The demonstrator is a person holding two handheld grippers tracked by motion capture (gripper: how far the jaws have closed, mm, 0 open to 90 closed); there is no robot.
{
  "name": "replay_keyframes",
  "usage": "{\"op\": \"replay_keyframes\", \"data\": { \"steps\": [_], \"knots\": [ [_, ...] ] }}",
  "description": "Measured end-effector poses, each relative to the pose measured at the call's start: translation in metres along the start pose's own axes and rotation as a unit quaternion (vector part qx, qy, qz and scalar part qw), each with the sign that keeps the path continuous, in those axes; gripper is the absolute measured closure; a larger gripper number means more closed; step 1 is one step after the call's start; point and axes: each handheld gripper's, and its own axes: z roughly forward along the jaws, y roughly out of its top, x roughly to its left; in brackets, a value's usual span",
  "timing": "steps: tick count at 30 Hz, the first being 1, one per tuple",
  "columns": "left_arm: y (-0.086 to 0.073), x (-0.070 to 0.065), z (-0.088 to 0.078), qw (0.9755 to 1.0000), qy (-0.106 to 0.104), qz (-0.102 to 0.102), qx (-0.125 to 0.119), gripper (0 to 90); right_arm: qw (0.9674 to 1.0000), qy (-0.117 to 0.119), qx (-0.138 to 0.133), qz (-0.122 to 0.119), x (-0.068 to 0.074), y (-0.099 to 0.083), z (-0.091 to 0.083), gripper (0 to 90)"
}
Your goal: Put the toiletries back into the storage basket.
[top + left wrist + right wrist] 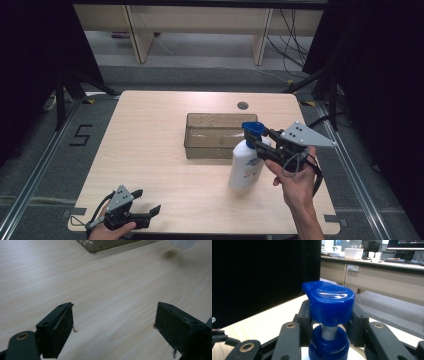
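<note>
Where tongs (329, 327) clamp, bottle (328, 307) neck hidden

The right gripper (261, 141) clamps the blue pump neck of a white lotion bottle (245, 166), upright just in front of a clear plastic bin (197, 137) on the desk (150, 150). The left gripper (148, 202), jaws apart, rests near the desk's front left corner.

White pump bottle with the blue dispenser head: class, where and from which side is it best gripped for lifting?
Grip the white pump bottle at the narrow neck under its blue pump head, coming level from the side. The wider head overhangs the jaws and should stop slipping. The right gripper already clamps there; the bottle stands upright beside the clear plastic bin.
</note>
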Motion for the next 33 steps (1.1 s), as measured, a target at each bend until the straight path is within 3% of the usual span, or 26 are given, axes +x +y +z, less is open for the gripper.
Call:
{"op": "replay_keyframes", "data": {
  "steps": [7, 11, 12, 15, 18, 27, 33],
  "knots": [
    [0.000, 0.000, 0.000, 1.0000, 0.002, 0.001, 0.001, 14.8, 0.9998, 0.000, -0.021, -0.003, -0.008, 0.013, 0.007, 61.6],
    [0.000, 0.000, 0.000, 1.0000, -0.002, 0.001, -0.003, 14.8, 0.9998, 0.004, -0.020, -0.005, -0.010, 0.022, 0.011, 61.6],
    [0.000, 0.000, 0.000, 1.0000, -0.001, 0.001, -0.002, 14.8, 0.9998, 0.006, -0.017, 0.011, -0.009, 0.023, 0.012, 61.6],
    [0.000, 0.000, 0.000, 1.0000, -0.002, 0.000, -0.003, 14.8, 0.9997, 0.005, -0.026, -0.003, -0.013, 0.028, 0.015, 61.6],
    [0.000, 0.000, 0.000, 1.0000, -0.004, 0.001, -0.002, 14.8, 0.9997, 0.008, -0.021, 0.010, -0.014, 0.033, 0.017, 61.7],
    [0.000, 0.001, 0.000, 1.0000, -0.001, 0.000, 0.000, 14.8, 0.9995, 0.005, -0.031, 0.002, -0.023, 0.048, 0.027, 61.7],
    [0.000, 0.001, 0.000, 1.0000, -0.001, -0.001, -0.001, 14.8, 0.9994, -0.001, -0.033, 0.014, -0.032, 0.055, 0.035, 61.7]
  ]
}}
